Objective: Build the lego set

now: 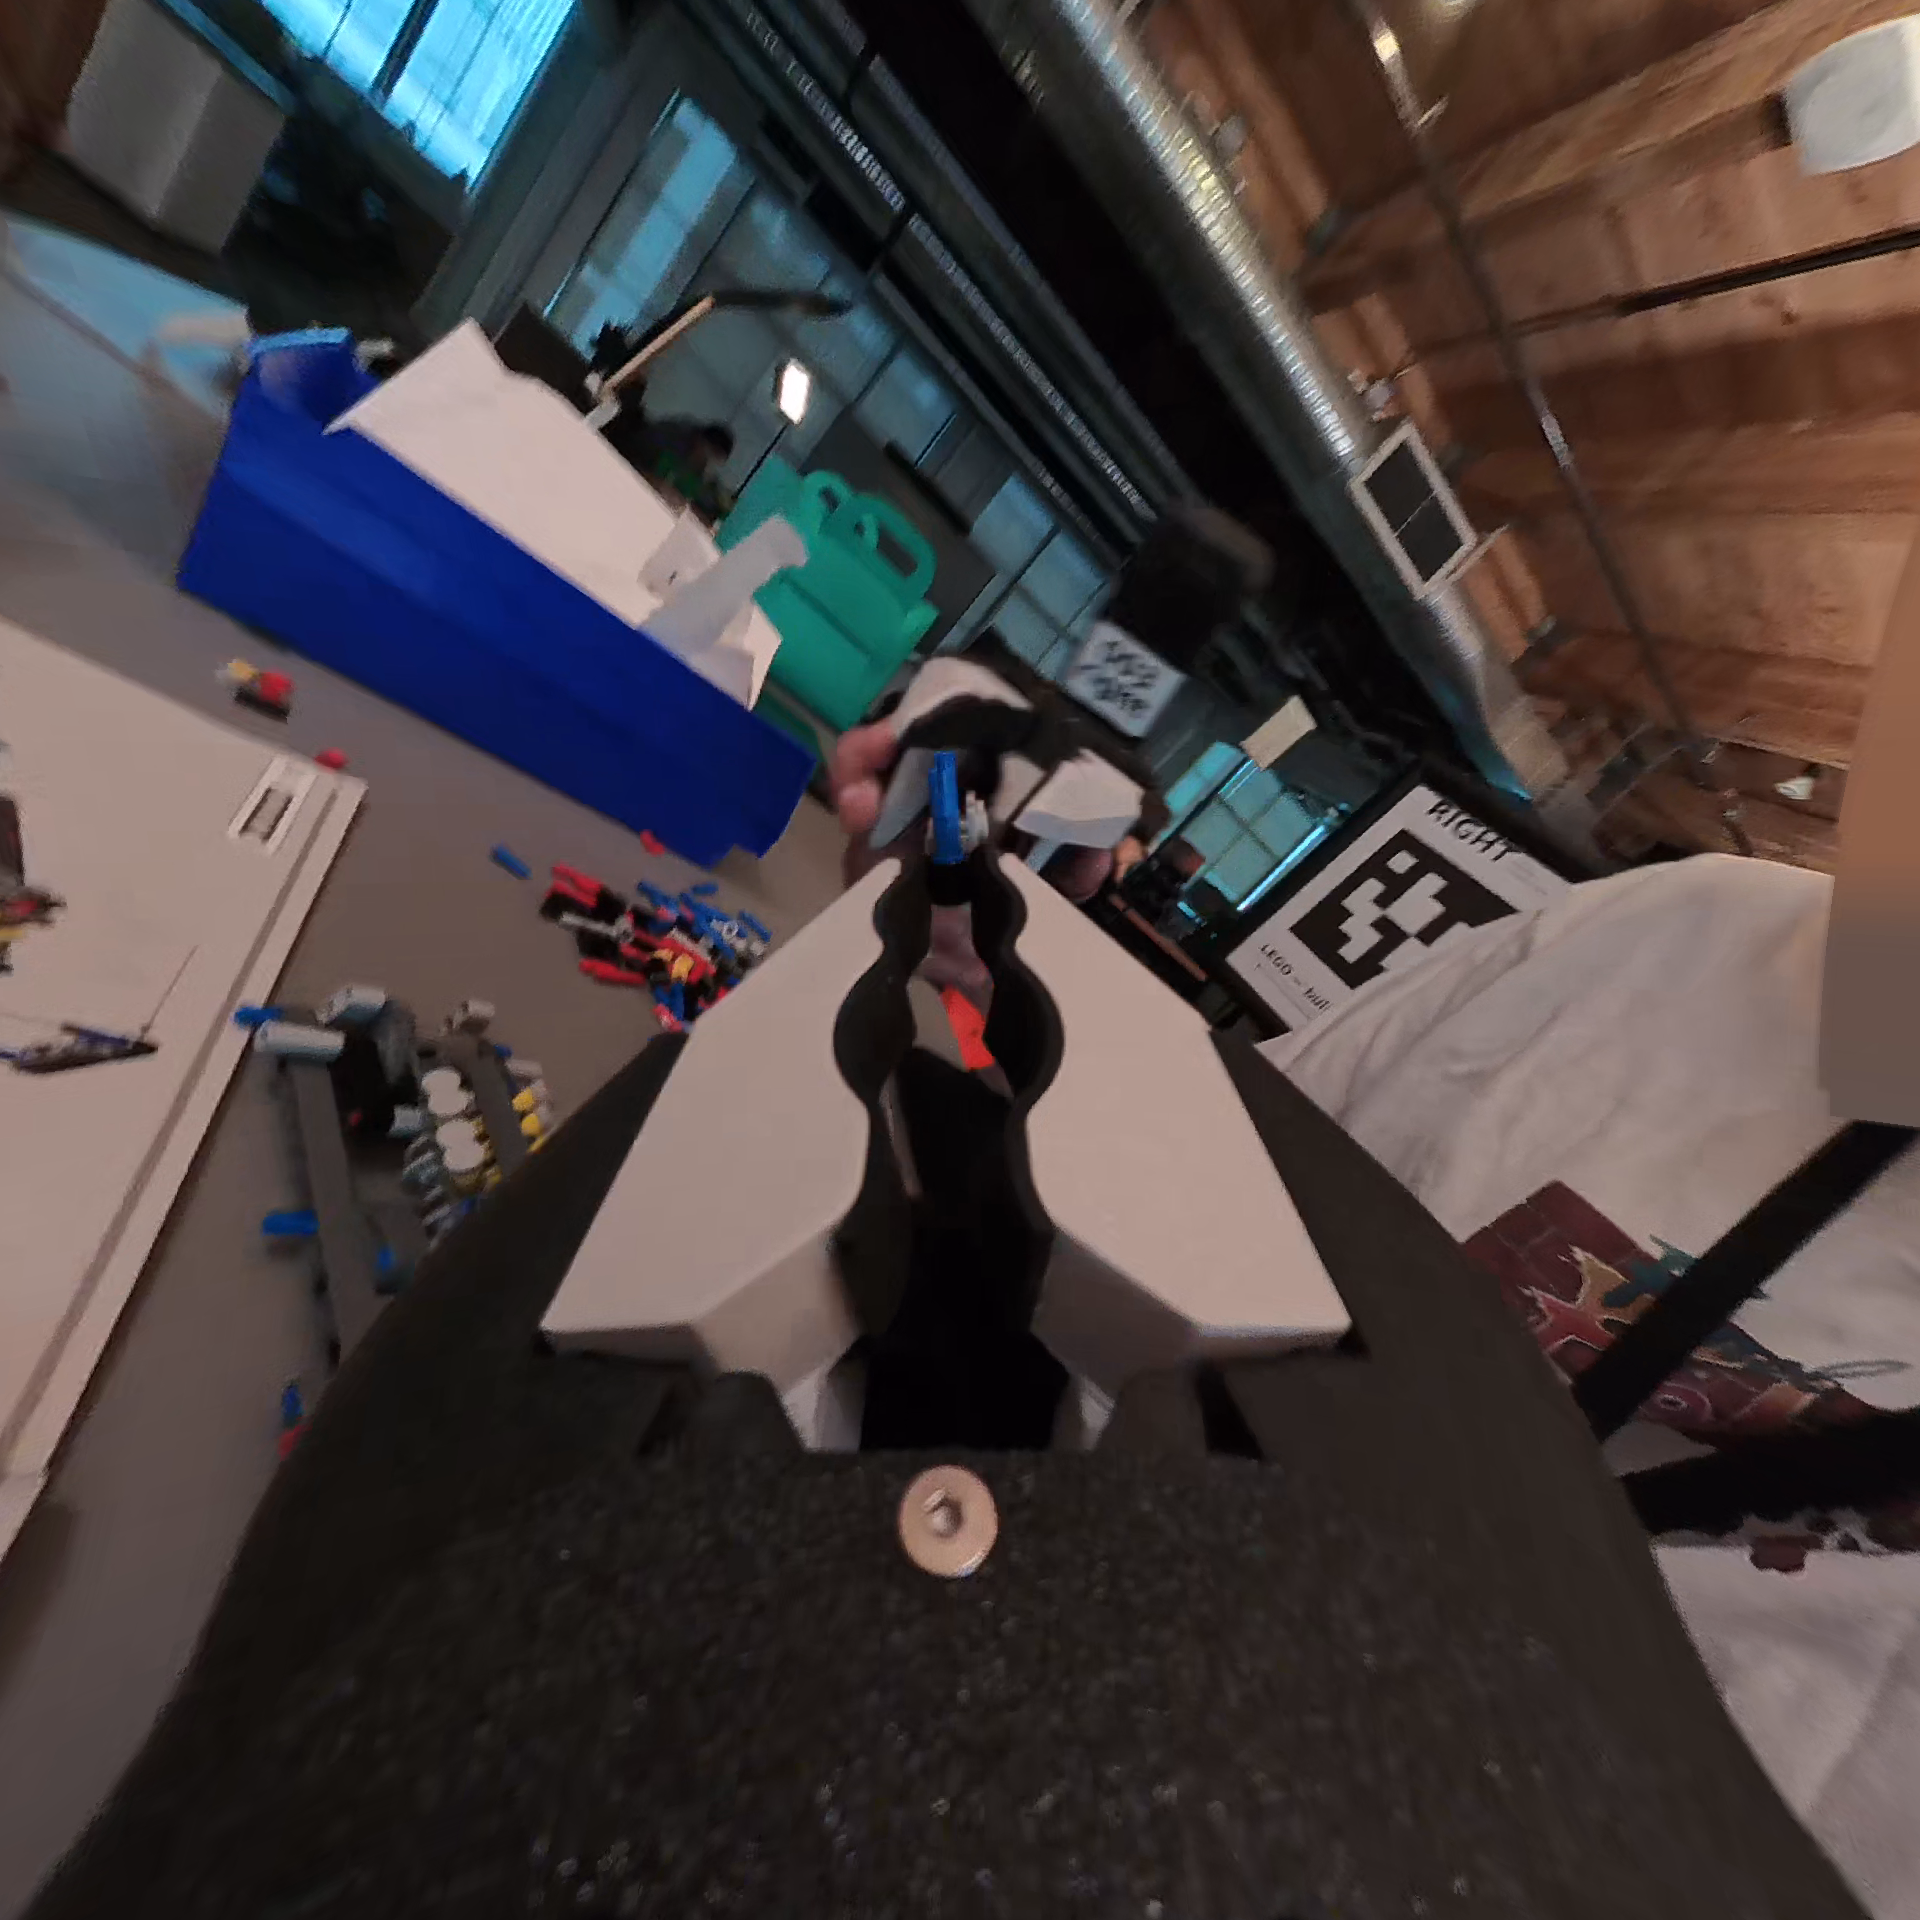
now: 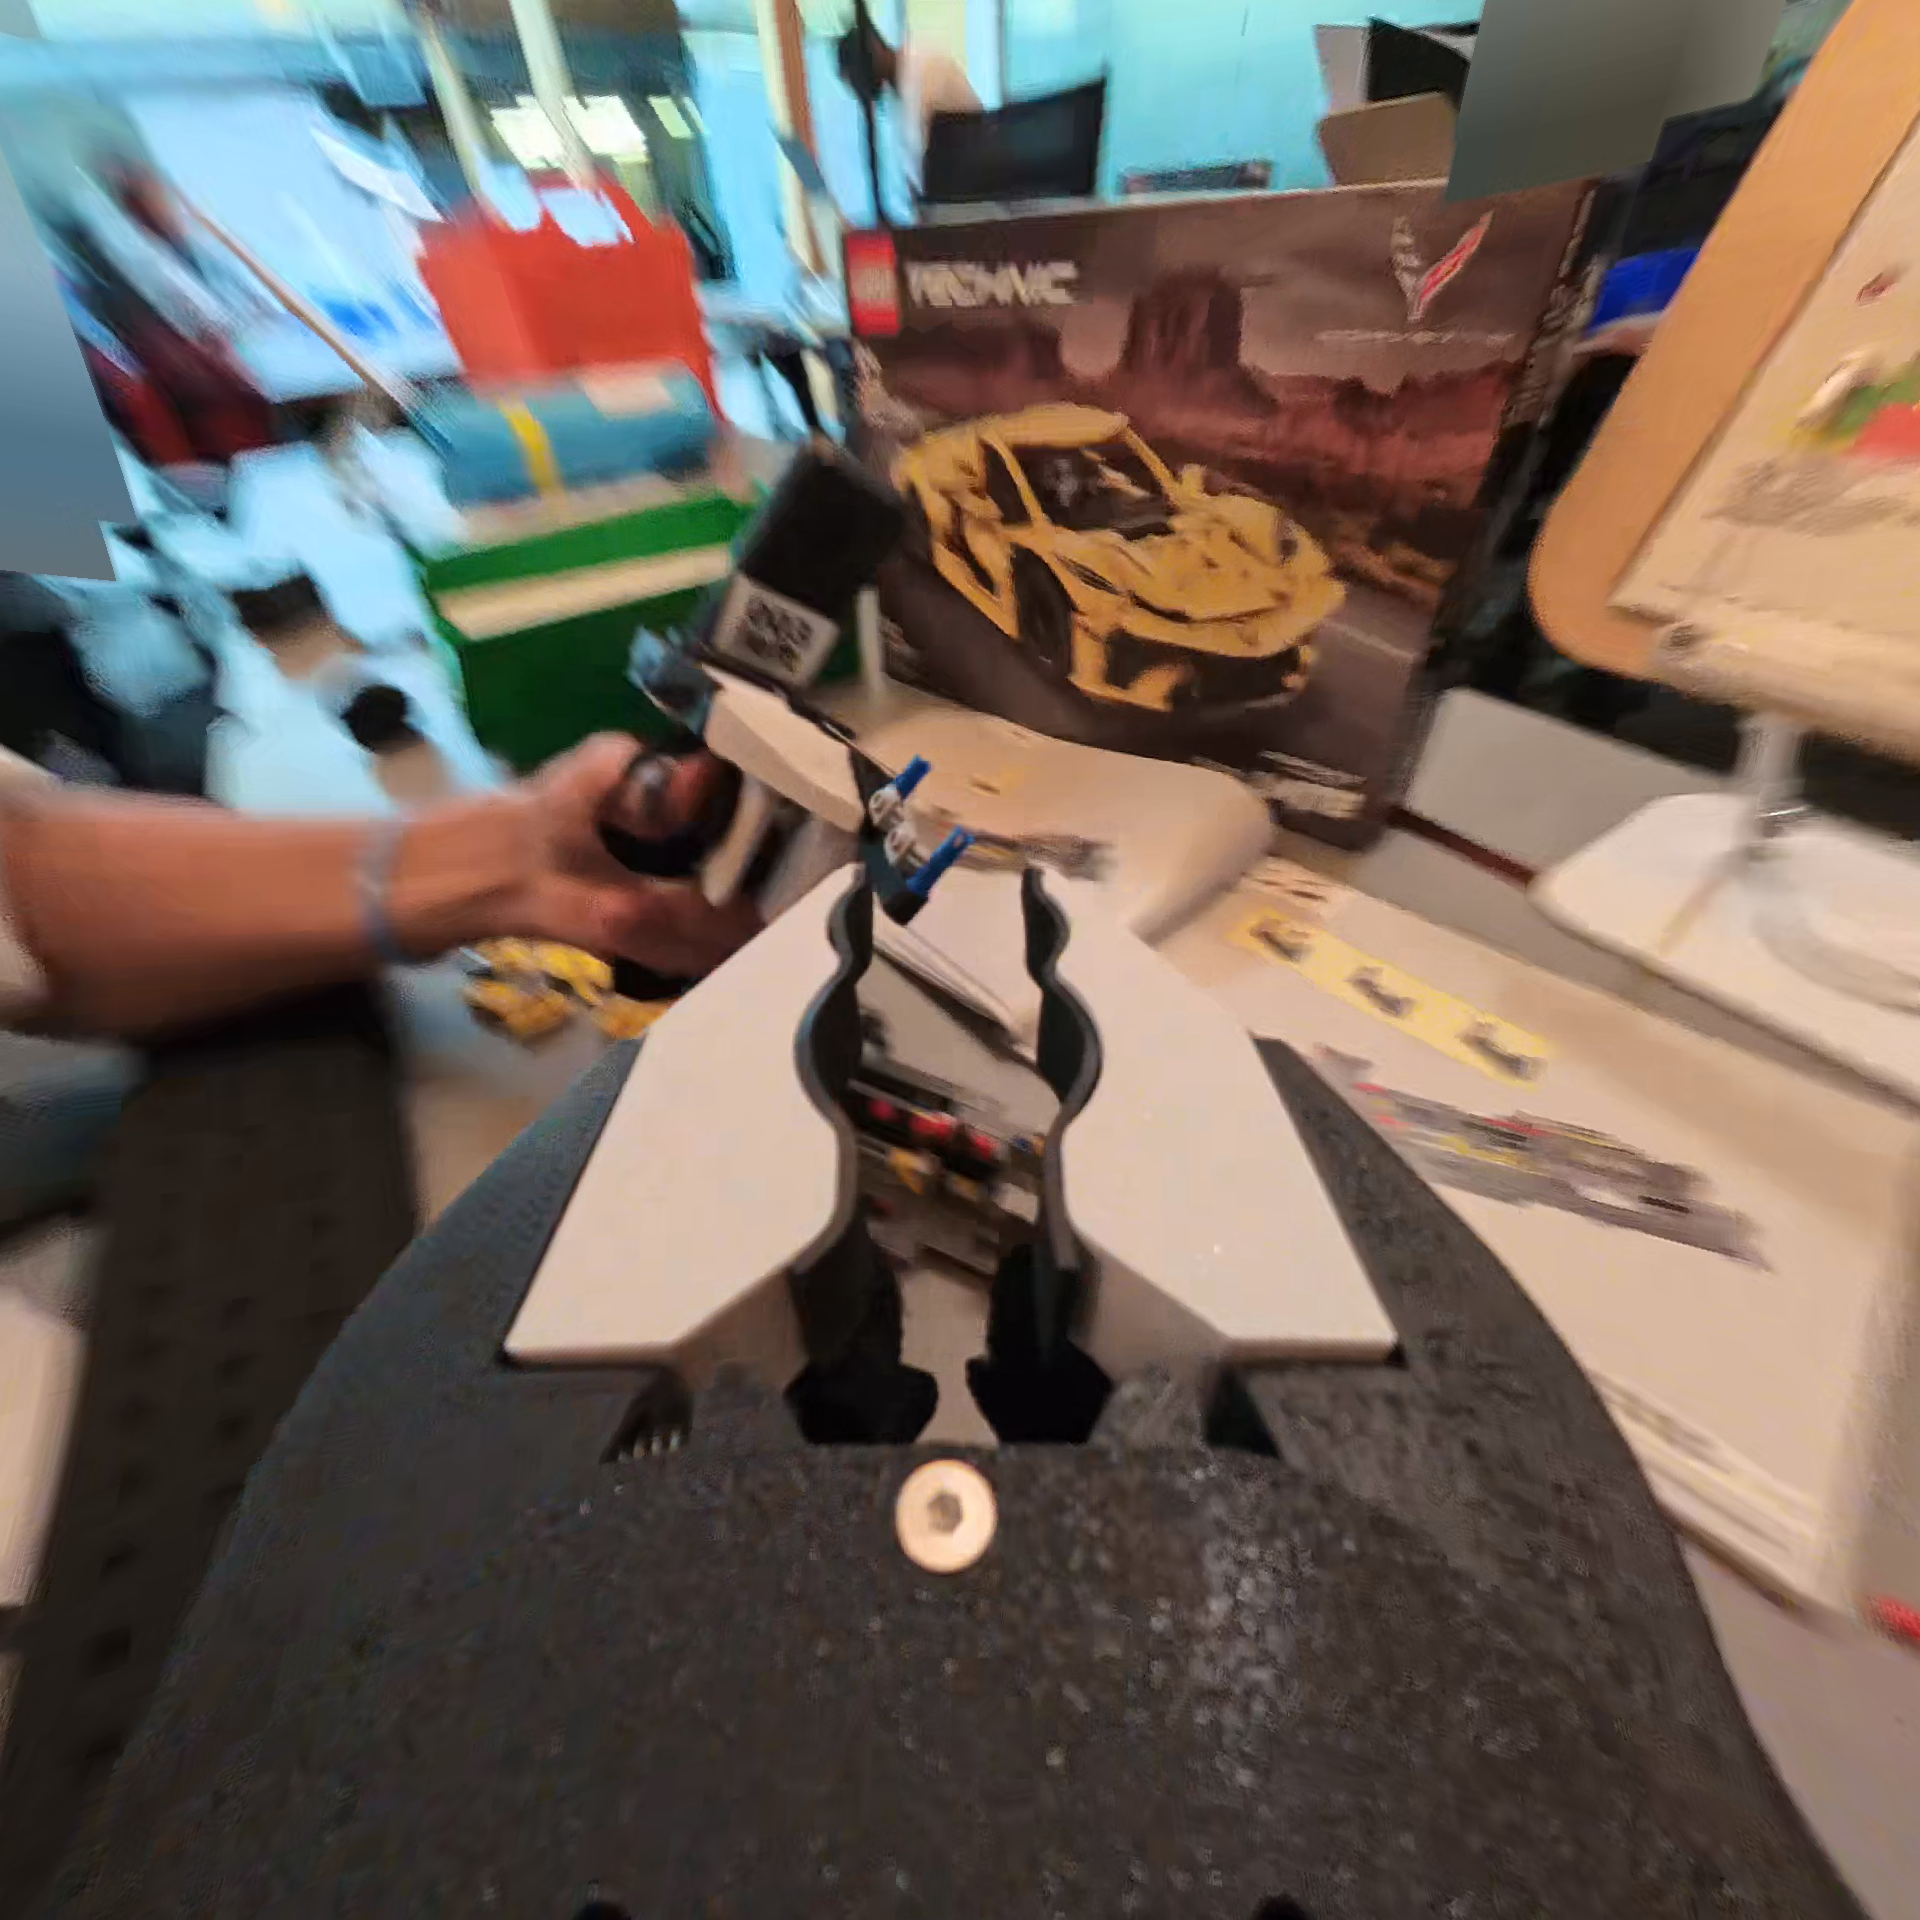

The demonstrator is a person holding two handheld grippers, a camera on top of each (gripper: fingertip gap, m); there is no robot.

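Observation:
My left gripper [image 1: 951, 873] is shut on a small black lego piece [image 1: 948, 883] with blue pins [image 1: 943, 805] and grey connectors, held up in the air. The right wrist view shows the same piece [image 2: 902, 842] at the tips of the left gripper [image 2: 862, 774], which a hand [image 2: 582, 842] holds from the left. My right gripper [image 2: 945, 894] is open, and its left fingertip [image 2: 857, 909] is right beside the piece's lower end. In the left wrist view the right gripper [image 1: 987, 800] faces me just behind the piece. Both views are blurred.
On the grey table lie a pile of loose pieces [image 1: 655, 935], a grey partial assembly [image 1: 416, 1101], an instruction booklet [image 1: 125, 935] and a blue bin [image 1: 468, 644]. The set's box [image 2: 1195, 499], open instructions [image 2: 1558, 1164], yellow pieces [image 2: 540, 992] and a white stand base [image 2: 1714, 894] surround the right gripper. The grippers' ends are close to 4 cm from one another.

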